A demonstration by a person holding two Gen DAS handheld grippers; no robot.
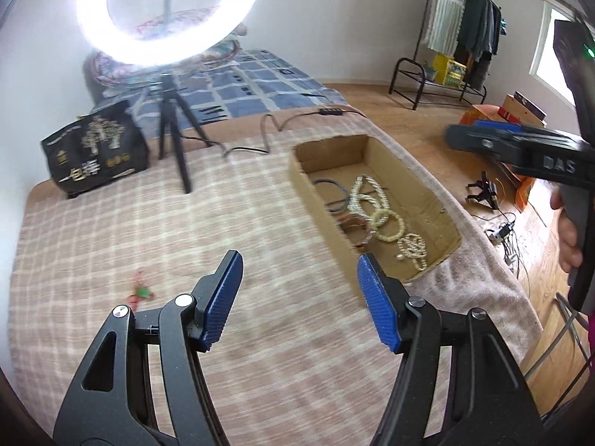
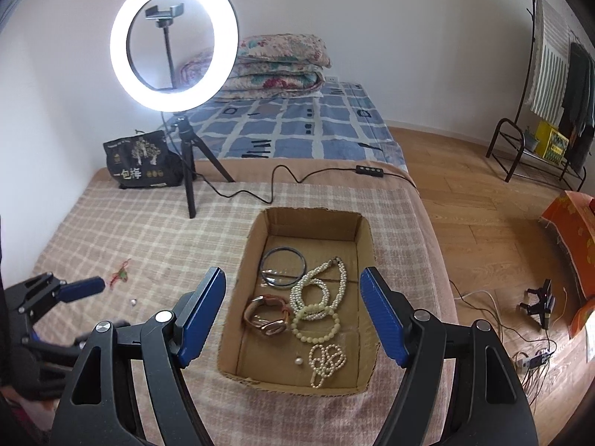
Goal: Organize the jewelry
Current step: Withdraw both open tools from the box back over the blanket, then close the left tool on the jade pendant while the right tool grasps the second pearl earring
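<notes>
Most of your jewelry already lies in the cardboard box (image 2: 366, 239): pearl necklace (image 2: 319, 286), bangle (image 2: 284, 265), watch (image 2: 266, 317). At nine o'clock of it, a red charm (image 2: 121, 273) and small bead (image 2: 133, 301) remain on the blanket (image 2: 148, 223). Your left gripper (image 1: 299, 303) and right gripper (image 2: 293, 317) both gape, empty.

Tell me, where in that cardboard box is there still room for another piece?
The box is bare at its far end, beyond the dark bangles, and down its right side beside the pearl necklace. The near left corner, below the watch, is free too. The middle is crowded with overlapping beads.
</notes>
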